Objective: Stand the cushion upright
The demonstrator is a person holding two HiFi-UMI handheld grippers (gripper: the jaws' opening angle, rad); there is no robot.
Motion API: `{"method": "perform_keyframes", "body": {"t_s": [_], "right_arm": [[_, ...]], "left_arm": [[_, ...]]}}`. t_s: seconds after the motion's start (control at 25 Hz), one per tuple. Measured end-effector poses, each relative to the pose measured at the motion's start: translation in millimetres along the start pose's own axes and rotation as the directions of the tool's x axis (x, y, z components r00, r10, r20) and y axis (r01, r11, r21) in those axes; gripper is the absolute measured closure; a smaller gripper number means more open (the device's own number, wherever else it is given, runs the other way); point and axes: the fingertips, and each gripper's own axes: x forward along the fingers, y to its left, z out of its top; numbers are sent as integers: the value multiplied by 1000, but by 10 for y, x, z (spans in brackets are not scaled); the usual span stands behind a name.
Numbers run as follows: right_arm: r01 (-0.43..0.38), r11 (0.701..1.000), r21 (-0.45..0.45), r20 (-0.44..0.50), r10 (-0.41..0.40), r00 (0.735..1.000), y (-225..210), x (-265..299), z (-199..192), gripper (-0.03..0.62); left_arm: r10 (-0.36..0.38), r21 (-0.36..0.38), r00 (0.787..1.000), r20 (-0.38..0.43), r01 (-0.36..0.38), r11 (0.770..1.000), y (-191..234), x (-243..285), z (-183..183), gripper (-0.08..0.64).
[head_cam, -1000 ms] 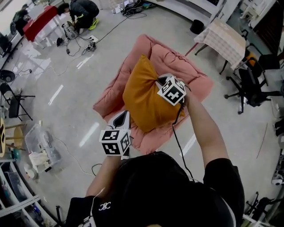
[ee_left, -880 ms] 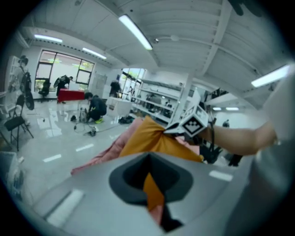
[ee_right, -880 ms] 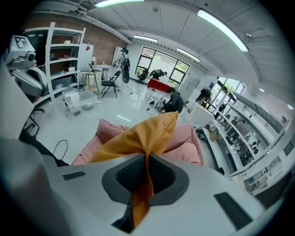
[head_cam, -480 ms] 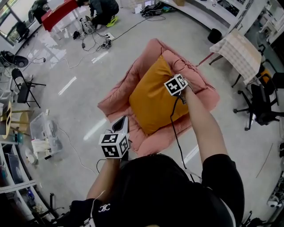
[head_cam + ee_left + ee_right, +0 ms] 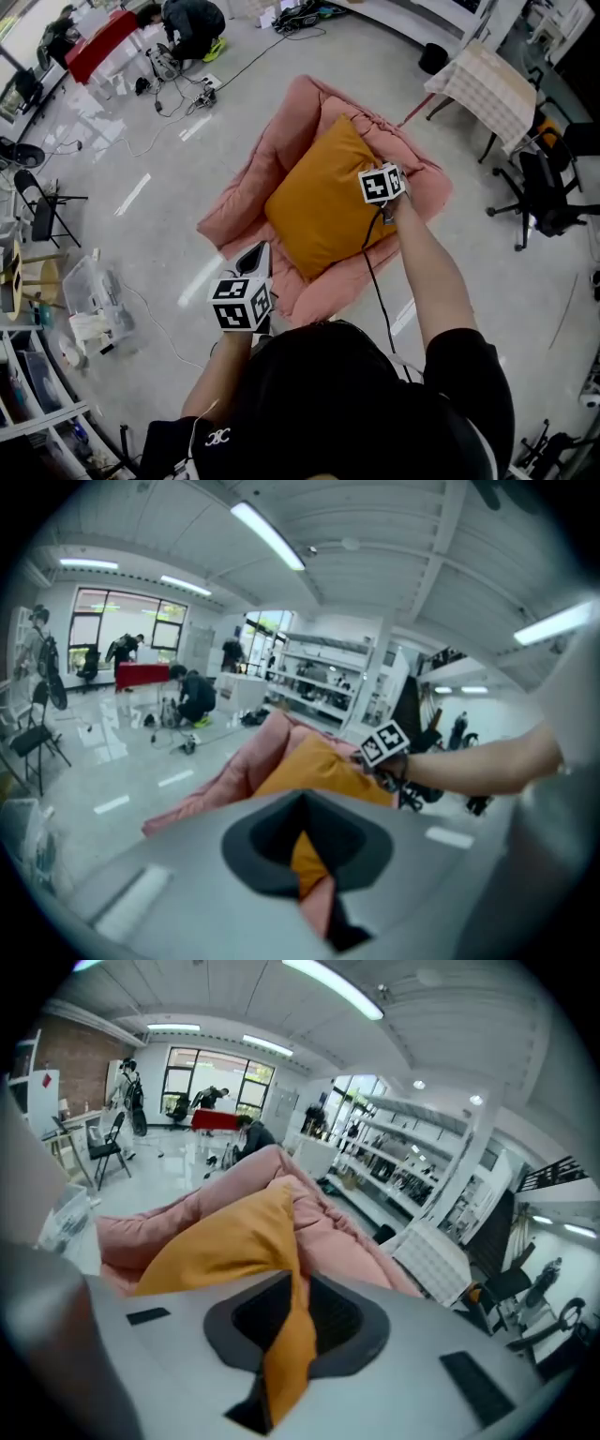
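Note:
An orange cushion (image 5: 319, 206) leans back in a pink padded floor seat (image 5: 248, 192). My right gripper (image 5: 370, 192) is at the cushion's right edge. In the right gripper view a fold of the orange cushion (image 5: 225, 1237) runs between the jaws of the right gripper (image 5: 281, 1372), which are opening, with the fabric still pinched low in the gap. My left gripper (image 5: 253, 253) hangs near the seat's front edge, apart from it. The left gripper (image 5: 309, 892) has a narrow gap with nothing in it; through it I see the cushion (image 5: 309, 766) and the seat (image 5: 216, 789).
A table with a checked cloth (image 5: 478, 89) and an office chair (image 5: 544, 187) stand at the right. A person crouches at the back left (image 5: 192, 19) by a red table (image 5: 94, 42), with cables on the floor. A plastic box (image 5: 89, 300) and a folding chair (image 5: 42, 206) are at the left.
My right gripper has moved away from me and down with the cushion's edge, rolling as it went. The cushion now rests further back in the seat. The left gripper has hardly moved.

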Motion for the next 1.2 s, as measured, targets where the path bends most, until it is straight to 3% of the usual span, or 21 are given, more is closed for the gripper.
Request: {"method": "perform_keyframes", "body": {"t_s": [0.04,0.08,0.32,0.52,0.68,0.92,1.2], "right_arm": [[23,1000,10,32,-23,999,-19,-87,15,583],[34,999,22,63,-35,997,-17,-184,38,593],[-36,986,160,246,-5,969,208,-968,422,594],[-131,958,254,401,19,916,541,-1851,723,595],[-189,929,318,469,19,883,896,-2395,826,595],[-236,937,256,495,83,865,1560,-2734,768,595],[-248,943,222,497,109,861,1799,-2775,848,595]], "left_arm": [[-13,10,1000,0,13,1000,-31,12,14,563],[-25,20,1000,0,25,999,-59,20,24,563],[-76,56,997,13,76,996,-90,2,81,563],[-106,60,993,42,104,993,-145,-60,174,563],[-116,75,991,61,111,991,-96,-151,246,563],[-116,83,990,76,109,991,68,-269,262,563],[-121,83,989,89,114,990,160,-329,260,563]]}}
